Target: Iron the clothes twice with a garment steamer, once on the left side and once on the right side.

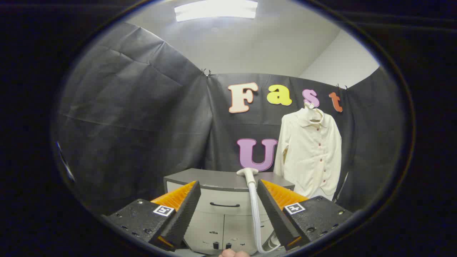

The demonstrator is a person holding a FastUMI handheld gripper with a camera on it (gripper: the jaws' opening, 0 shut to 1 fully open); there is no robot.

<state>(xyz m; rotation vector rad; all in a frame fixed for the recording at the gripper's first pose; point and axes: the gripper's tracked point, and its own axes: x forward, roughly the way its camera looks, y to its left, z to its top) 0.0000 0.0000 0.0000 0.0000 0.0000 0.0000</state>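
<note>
The gripper (228,187) was held apart, empty. Beyond it, the steamer (247,173) lay on a cabinet (214,178). A shirt (310,150) hung far right.

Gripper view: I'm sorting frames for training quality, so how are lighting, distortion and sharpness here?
Gripper view: the ceiling light is blown out to white glare; fisheye distortion bows the booth walls; the white shirt and steamer head on the grey cabinet are evenly lit and reasonably sharp; the gripper, its jaws open and holding nothing, is close and dim.
</note>
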